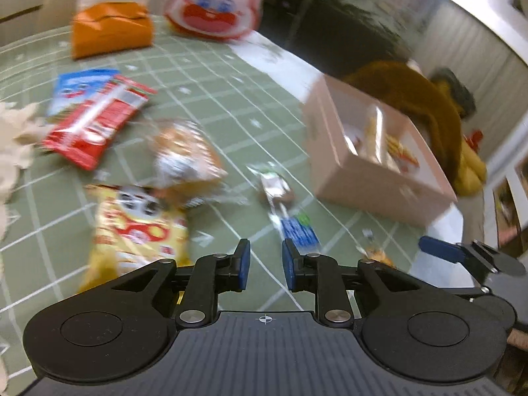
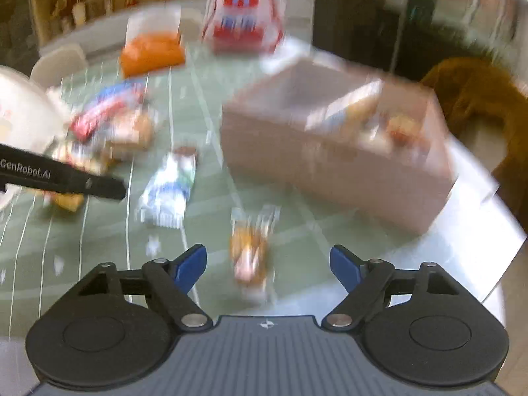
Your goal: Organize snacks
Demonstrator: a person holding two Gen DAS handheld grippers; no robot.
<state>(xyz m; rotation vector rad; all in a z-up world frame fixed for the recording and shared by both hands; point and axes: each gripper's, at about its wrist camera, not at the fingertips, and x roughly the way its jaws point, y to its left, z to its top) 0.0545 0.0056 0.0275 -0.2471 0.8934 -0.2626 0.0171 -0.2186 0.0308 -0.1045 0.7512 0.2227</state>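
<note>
Both views are motion-blurred. A pink box [image 1: 373, 178] with several snacks inside stands at the right of the green grid mat [image 1: 231, 112]; it also shows in the right wrist view [image 2: 330, 165]. Loose snack packs lie on the mat: a yellow bag [image 1: 138, 231], an orange-white bag [image 1: 184, 161], a red pack [image 1: 95, 128] and a blue-white pack [image 1: 290, 214]. My left gripper [image 1: 265, 265] is open with a narrow gap and empty. My right gripper [image 2: 268, 265] is wide open above a small orange snack pack [image 2: 249, 254]. The blue-white pack [image 2: 168, 191] lies left of it.
An orange pouch [image 1: 112, 29] and a large red-white bag [image 1: 214, 3] sit at the far side of the table. A brown plush toy [image 1: 422, 105] lies behind the box. The right gripper's finger [image 1: 442, 250] shows at the right edge; the left gripper's body [image 2: 62, 178] crosses the right wrist view.
</note>
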